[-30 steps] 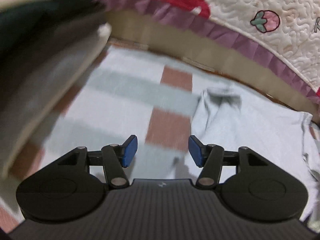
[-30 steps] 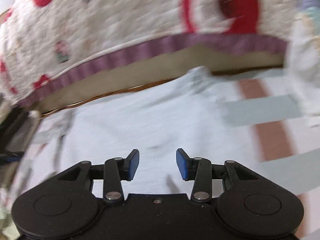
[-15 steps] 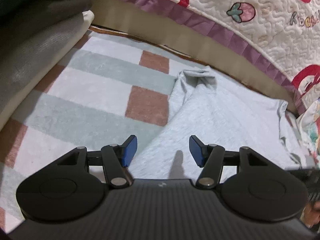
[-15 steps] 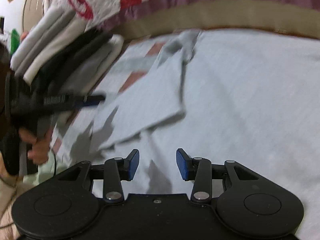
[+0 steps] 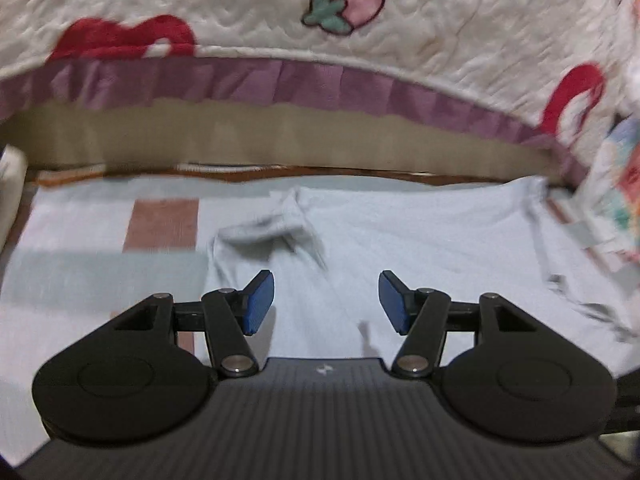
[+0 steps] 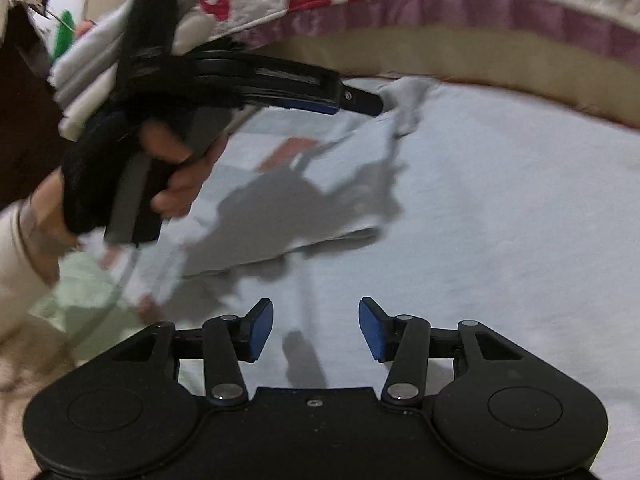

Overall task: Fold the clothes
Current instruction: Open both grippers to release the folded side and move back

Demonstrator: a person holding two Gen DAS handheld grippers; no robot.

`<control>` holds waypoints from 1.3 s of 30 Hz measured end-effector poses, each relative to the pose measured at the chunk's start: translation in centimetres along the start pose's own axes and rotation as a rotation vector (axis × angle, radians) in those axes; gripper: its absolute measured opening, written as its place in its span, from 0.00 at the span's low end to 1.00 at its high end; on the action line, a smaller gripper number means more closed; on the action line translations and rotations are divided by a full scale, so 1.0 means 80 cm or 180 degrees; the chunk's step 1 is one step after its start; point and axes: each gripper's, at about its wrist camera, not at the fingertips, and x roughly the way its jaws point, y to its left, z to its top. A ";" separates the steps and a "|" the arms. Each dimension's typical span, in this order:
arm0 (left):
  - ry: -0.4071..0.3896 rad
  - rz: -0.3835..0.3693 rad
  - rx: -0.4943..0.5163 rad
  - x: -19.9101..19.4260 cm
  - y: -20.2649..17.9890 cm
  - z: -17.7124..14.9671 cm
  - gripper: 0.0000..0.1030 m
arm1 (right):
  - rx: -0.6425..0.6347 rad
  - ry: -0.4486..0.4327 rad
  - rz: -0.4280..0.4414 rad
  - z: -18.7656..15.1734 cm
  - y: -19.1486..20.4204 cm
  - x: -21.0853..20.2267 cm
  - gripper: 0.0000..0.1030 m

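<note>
Pale grey garment (image 5: 420, 232) lying spread on checked blanket (image 5: 100, 240) beside quilt (image 5: 440, 40), one sleeve (image 6: 280, 216) lying folded across body. Left tool (image 5: 326, 300) and right tool (image 6: 316, 330) both hovering released above it, gripping nothing, likely lining up for grasp.

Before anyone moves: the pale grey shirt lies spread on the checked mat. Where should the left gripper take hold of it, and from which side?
Take the rumpled sleeve at the grey shirt's left edge. It stands up in a ridge while the body lies flat, so the fingers can pinch it. Bring the open left gripper forward and down from the near side, closing across the fold.
</note>
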 end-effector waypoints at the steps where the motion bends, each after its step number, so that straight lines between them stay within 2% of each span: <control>1: 0.0027 0.0034 0.0027 0.015 0.002 0.008 0.53 | -0.0015 0.0006 -0.0080 0.001 -0.007 -0.006 0.52; 3: 0.0083 0.0094 0.0066 0.046 0.006 0.023 0.31 | -0.0075 0.0041 -0.0201 -0.002 -0.020 -0.017 0.52; 4: 0.0111 0.0123 0.0086 0.061 0.009 0.030 0.05 | -0.0134 0.0060 -0.0262 -0.003 -0.027 -0.022 0.52; 5: 0.0159 0.0142 0.0042 0.070 0.016 0.037 0.04 | -0.0194 0.0082 -0.0311 -0.003 -0.033 -0.024 0.52; 9: 0.0073 0.0218 -0.0472 0.076 0.081 0.064 0.04 | -0.0256 0.0222 -0.0351 0.005 -0.056 -0.016 0.52; 15: -0.0081 0.0224 -0.0787 0.044 0.109 0.051 0.05 | -0.0208 0.0337 -0.0092 -0.018 -0.048 -0.016 0.52; 19: -0.0184 0.0227 -0.0990 0.021 0.127 0.042 0.33 | -0.0203 0.0248 -0.0055 -0.034 -0.032 -0.011 0.61; 21: -0.0235 0.0228 -0.1092 0.010 0.136 0.037 0.36 | -0.0060 0.0193 0.0034 -0.037 -0.028 -0.012 0.60; 23: -0.0272 0.0257 -0.1133 -0.012 0.141 0.027 0.46 | 0.0102 0.0145 0.0165 -0.041 -0.022 -0.012 0.61; 24: -0.0280 0.0289 -0.1115 -0.031 0.140 0.018 0.47 | 0.0133 0.0111 0.0180 -0.044 -0.017 -0.010 0.61; 26: -0.0114 0.0333 -0.1205 -0.058 0.144 -0.003 0.47 | 0.0115 0.0127 0.0256 -0.044 -0.007 -0.006 0.62; 28: -0.0007 0.0320 -0.1455 -0.086 0.151 -0.031 0.47 | 0.0082 0.0176 0.0380 -0.038 0.004 -0.003 0.62; 30: 0.0013 0.0258 -0.1664 -0.105 0.152 -0.063 0.47 | 0.0041 0.0241 0.0555 -0.023 0.014 0.000 0.62; 32: 0.0072 0.0260 -0.1786 -0.116 0.153 -0.091 0.47 | 0.0056 0.0188 0.0726 0.003 0.016 -0.001 0.61; 34: 0.0178 0.0404 -0.1629 -0.123 0.143 -0.106 0.47 | 0.0162 0.0069 0.0718 0.033 0.009 0.002 0.61; 36: 0.0247 0.0415 -0.1547 -0.130 0.138 -0.115 0.47 | 0.0442 -0.0037 0.0646 0.056 -0.008 0.015 0.61; 39: 0.0190 0.0170 -0.1734 -0.139 0.142 -0.126 0.49 | 0.0796 -0.0147 0.0602 0.069 -0.029 0.042 0.61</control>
